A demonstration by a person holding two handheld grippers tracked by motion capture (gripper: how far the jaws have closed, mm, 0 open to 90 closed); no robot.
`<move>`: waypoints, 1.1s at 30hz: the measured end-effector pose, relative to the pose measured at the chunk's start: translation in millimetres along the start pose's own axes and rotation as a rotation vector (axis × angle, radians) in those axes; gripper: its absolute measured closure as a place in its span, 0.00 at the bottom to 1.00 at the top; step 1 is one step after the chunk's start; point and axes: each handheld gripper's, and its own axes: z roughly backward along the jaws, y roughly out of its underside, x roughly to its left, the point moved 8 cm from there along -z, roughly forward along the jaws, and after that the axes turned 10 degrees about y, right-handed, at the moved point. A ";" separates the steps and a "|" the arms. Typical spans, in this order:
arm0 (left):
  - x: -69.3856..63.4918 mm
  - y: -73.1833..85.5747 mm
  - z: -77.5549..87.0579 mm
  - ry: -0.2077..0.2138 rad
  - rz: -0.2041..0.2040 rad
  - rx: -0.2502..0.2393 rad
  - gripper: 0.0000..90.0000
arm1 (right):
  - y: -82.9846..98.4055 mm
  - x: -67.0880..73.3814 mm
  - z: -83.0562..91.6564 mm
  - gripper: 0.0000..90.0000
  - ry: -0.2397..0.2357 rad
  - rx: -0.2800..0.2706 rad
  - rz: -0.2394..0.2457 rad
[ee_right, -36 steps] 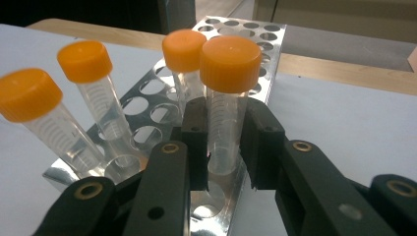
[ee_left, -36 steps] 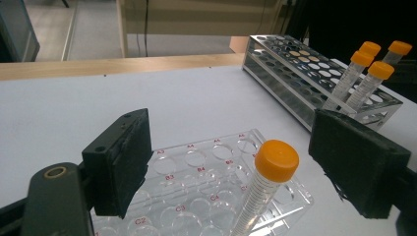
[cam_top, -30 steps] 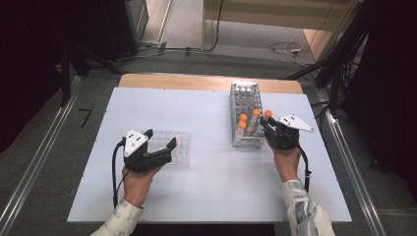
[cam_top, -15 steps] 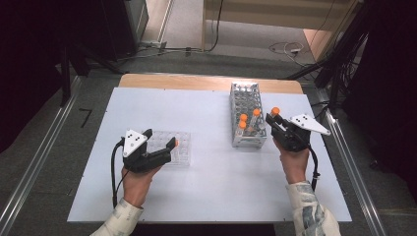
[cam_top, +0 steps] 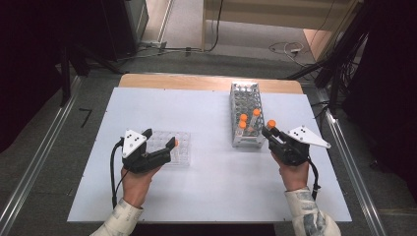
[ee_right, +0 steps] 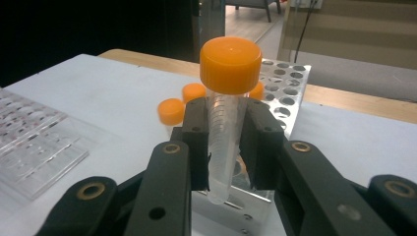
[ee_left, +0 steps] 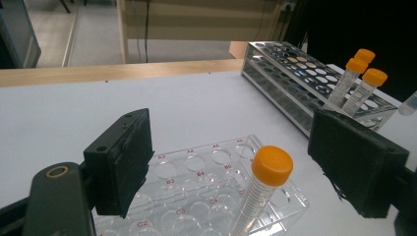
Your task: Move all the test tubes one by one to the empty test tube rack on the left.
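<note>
High view: two forearms in from bottom edge, patterned sleeves at wrists, hands wrapped round gripper bodies. Left hand [cam_top: 137, 182] low-left on white table [cam_top: 206, 196], left gripper [cam_top: 167, 147] angled fwd-right, lying over clear well plate [cam_top: 179, 150]; jaws spread wide, nothing gripped. Left gripper view: orange-capped tube [ee_left: 259, 191] standing upright in a plate well betw. the two pads, not touching either; metal rack [ee_left: 295, 78] beyond w/ three capped tubes [ee_left: 361, 81] at near end. Right hand [cam_top: 294, 174] low-right, wrist roughly straight, right gripper [cam_top: 268, 132] pointing fwd-left, just beside rack's [cam_top: 246, 115] near right corner. Right gripper view: jaws clenched on a clear tube [ee_right: 223, 123] w/ orange cap, held near upright, pads on tube body below cap, lower end clear of rack top. Rack w/ other orange caps just behind; well plate at left edge.
</note>
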 end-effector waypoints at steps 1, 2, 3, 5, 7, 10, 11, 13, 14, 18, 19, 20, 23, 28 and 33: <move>-0.7 -0.3 0.0 0.003 0.001 -0.002 0.19 | 0.7 2.7 1.1 0.80 -0.006 0.002 0.004; -1.2 -0.4 0.0 0.004 0.001 -0.002 0.19 | 1.1 5.7 2.1 0.80 -0.014 0.001 0.004; -1.7 -0.5 0.0 0.006 0.001 -0.004 0.19 | 1.6 8.7 3.2 0.80 -0.019 0.001 0.009; -2.5 -0.7 0.3 0.007 0.000 -0.002 0.19 | 2.9 14.9 5.0 0.80 -0.032 0.003 0.016; -3.3 -1.3 0.4 0.011 -0.001 -0.006 0.19 | 4.3 21.2 6.0 0.80 -0.044 0.006 0.026; -4.5 -2.1 1.0 0.013 -0.002 -0.009 0.19 | 5.7 31.2 7.2 0.80 -0.066 0.008 0.040; -5.2 -2.2 1.1 0.015 -0.003 -0.010 0.19 | 6.7 34.0 7.2 0.80 -0.072 0.011 0.042; -6.3 -2.5 1.1 0.020 -0.003 -0.011 0.19 | 9.1 40.0 7.0 0.80 -0.085 0.015 0.052; -6.8 -2.6 1.3 0.020 -0.004 -0.011 0.19 | 10.6 43.3 7.1 0.80 -0.092 0.021 0.055; -10.2 -3.2 1.3 0.030 -0.010 -0.011 0.19 | 14.1 54.8 6.5 0.80 -0.117 0.029 0.073; -11.1 -3.1 1.1 0.030 -0.009 -0.011 0.19 | 14.9 57.3 6.4 0.80 -0.121 0.033 0.076; -11.8 -3.1 0.9 0.033 -0.013 -0.010 0.19 | 15.7 59.5 5.9 0.80 -0.126 0.033 0.081; -13.8 -2.6 0.3 0.039 -0.020 -0.005 0.19 | 19.6 66.2 4.4 0.80 -0.136 0.045 0.096; -17.5 -2.3 -0.7 0.048 -0.024 -0.004 0.19 | 24.4 75.6 2.0 0.80 -0.156 0.057 0.117; -20.6 -3.7 0.0 0.055 -0.027 -0.010 0.19 | 27.5 83.0 0.6 0.80 -0.170 0.068 0.126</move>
